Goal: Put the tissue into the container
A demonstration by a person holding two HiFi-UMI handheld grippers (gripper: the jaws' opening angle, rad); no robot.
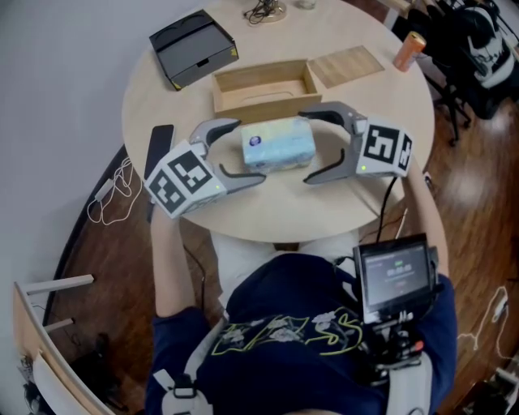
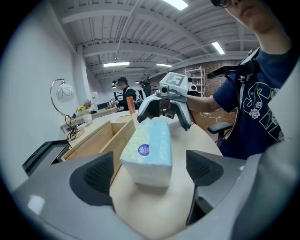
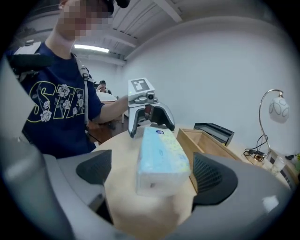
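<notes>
A light-blue tissue pack (image 1: pixel 278 143) lies on the round table (image 1: pixel 324 207), just in front of the open wooden container (image 1: pixel 263 100). My left gripper (image 1: pixel 250 151) straddles the pack's left end and my right gripper (image 1: pixel 304 147) its right end. In the left gripper view the pack (image 2: pixel 147 150) sits between the spread jaws of the left gripper (image 2: pixel 150 171), with gaps on both sides. The right gripper view shows the same: the pack (image 3: pixel 161 157) lies between the right gripper (image 3: pixel 152 176) jaws, untouched. Both grippers are open. The container (image 2: pixel 101 138) stands empty beside the pack.
The container's wooden lid (image 1: pixel 347 65) lies to its right. A black box (image 1: pixel 193 47) sits at the back left, an orange can (image 1: pixel 409 50) at the right edge, cables (image 1: pixel 266 10) at the far edge. A flat black object (image 1: pixel 158 150) lies at the left edge.
</notes>
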